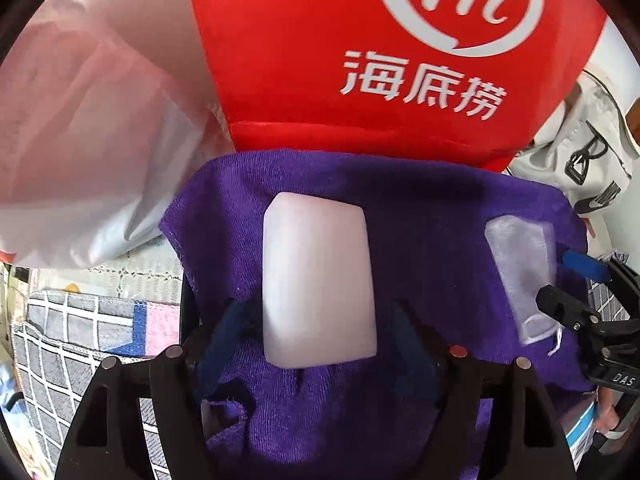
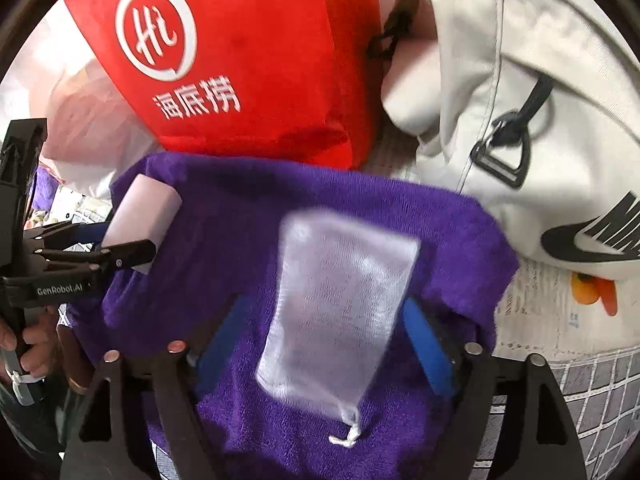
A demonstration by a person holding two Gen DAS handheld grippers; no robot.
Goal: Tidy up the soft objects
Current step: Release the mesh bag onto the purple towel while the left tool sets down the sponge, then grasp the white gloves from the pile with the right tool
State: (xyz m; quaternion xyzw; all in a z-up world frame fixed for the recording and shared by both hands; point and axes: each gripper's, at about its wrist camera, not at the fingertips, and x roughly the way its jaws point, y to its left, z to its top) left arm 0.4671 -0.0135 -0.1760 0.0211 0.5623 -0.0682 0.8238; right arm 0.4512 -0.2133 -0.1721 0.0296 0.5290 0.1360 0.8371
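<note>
A purple towel (image 1: 432, 236) lies spread in front of a red fabric bag with white lettering (image 1: 360, 60). On it sit a pale pink soft block (image 1: 318, 280) and a sheer white drawstring pouch (image 1: 520, 276). My left gripper (image 1: 316, 332) has its blue pads on either side of the block; whether they press on it does not show. My right gripper (image 2: 320, 336) straddles the pouch (image 2: 340, 312) on the towel (image 2: 224, 240); its grip is unclear. The block (image 2: 140, 220) and the left gripper show at the left of the right wrist view.
A white canvas bag with black buckles and a swoosh logo (image 2: 520, 100) lies at the right. A translucent plastic bag (image 1: 88, 140) lies at the left. A checked cloth (image 1: 80, 340) covers the surface. A small orange object (image 2: 592, 292) sits under the white bag.
</note>
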